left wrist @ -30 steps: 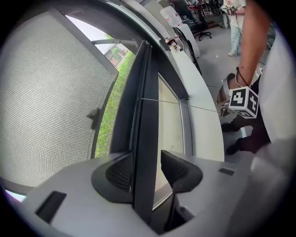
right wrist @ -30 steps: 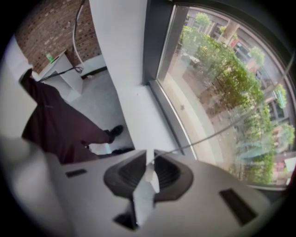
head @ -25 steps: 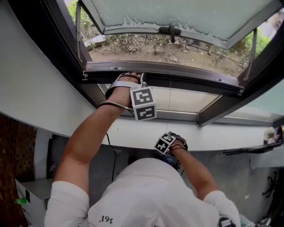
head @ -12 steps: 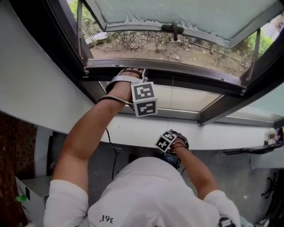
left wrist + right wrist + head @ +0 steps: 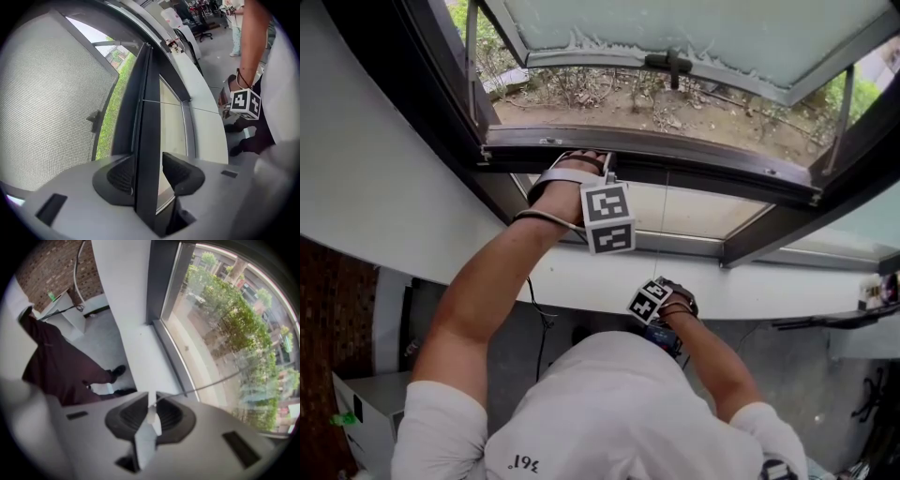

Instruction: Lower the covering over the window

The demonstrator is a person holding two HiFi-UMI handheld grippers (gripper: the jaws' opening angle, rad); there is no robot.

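A dark horizontal bar [image 5: 694,169] runs along the open window, under the tilted-out frosted sash [image 5: 694,28]. My left gripper [image 5: 586,161] reaches up to this bar. In the left gripper view the bar [image 5: 147,136] stands between the jaws of the left gripper [image 5: 149,168], which have just been opening. One pad lies against the bar and the other stands off with a gap. Lower down, my right gripper [image 5: 656,309] points down, partly hidden by the person's body. The right gripper [image 5: 151,413] is shut on a white pull tab [image 5: 149,430], from which a thin cord [image 5: 211,384] runs up.
A white windowsill [image 5: 581,281] runs below the glass. A mesh screen [image 5: 47,93] fills the left of the left gripper view. A white box [image 5: 366,412] stands on the floor at lower left, near a brick wall [image 5: 61,273]. Another person [image 5: 239,23] stands far back.
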